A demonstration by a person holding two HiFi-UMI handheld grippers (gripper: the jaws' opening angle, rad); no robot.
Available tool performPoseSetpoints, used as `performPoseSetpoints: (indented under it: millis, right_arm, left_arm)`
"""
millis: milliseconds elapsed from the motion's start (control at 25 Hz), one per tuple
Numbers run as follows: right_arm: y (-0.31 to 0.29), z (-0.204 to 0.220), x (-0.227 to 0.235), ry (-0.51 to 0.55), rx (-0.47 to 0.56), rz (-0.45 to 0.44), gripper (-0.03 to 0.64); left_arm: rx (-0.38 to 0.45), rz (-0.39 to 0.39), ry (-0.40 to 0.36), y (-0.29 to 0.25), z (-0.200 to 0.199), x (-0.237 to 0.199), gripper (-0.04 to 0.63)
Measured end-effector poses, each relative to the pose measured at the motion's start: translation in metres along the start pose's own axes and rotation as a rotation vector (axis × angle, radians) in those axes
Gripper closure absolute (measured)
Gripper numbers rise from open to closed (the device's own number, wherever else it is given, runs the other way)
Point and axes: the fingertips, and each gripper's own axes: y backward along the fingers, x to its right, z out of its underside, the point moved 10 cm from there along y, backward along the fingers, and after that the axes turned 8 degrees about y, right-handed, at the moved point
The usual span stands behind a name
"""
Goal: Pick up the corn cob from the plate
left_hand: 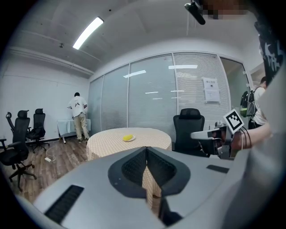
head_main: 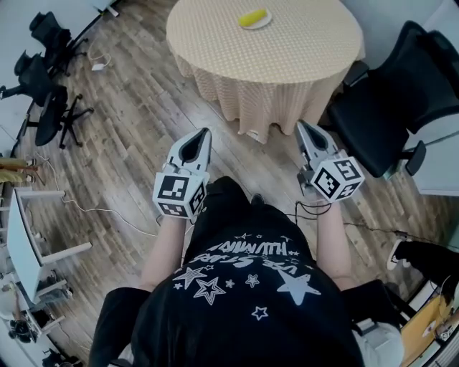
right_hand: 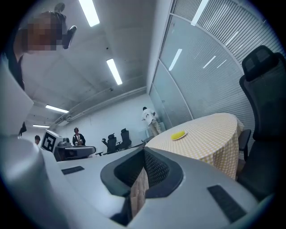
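The left tongs (head_main: 203, 136) and right tongs (head_main: 302, 127) are both closed and empty. Well ahead of them, a corn cob (head_main: 252, 17) lies on a plate (head_main: 269, 21) on the round tabletop (head_main: 301, 50).

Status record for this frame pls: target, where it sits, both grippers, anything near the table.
target: corn cob, yellow, lying on a white plate
support: round table with checked cloth, plate near its far edge
left gripper: jaws together, empty, short of the table
right gripper: jaws together, empty, short of the table
nearby: black office chair beside the table
task state: cob not yet reached
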Motion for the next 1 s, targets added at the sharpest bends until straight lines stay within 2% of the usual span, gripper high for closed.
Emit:
performPoseSetpoints:
  millis: [280,440,640,1000]
  right_arm:
    - [-0.028,0.000,0.002,-0.012,-0.019,-0.031,0.591]
    - [-0.042,-0.006,0.006,-0.016,0.000,0.012,0.591]
    - [-0.071,-0.011,0.026,-0.022,-0.010,0.091,0.591]
    - [-0.202,-0.029,0.033,-0.051,-0.051,0.192,0.591]
  left_arm:
    - [0.010,-0.032,0.009,-0.007,-0.009,-0.022,0.586]
    - [0.019,0.001,0.015,-0.026,-0.010,-0.045,0.586]
    - [0.018,0.060,0.029,-0.075,-0.020,-0.082,0.586]
    - [0.033,0.109,0.066,-0.140,-0.048,-0.199,0.586]
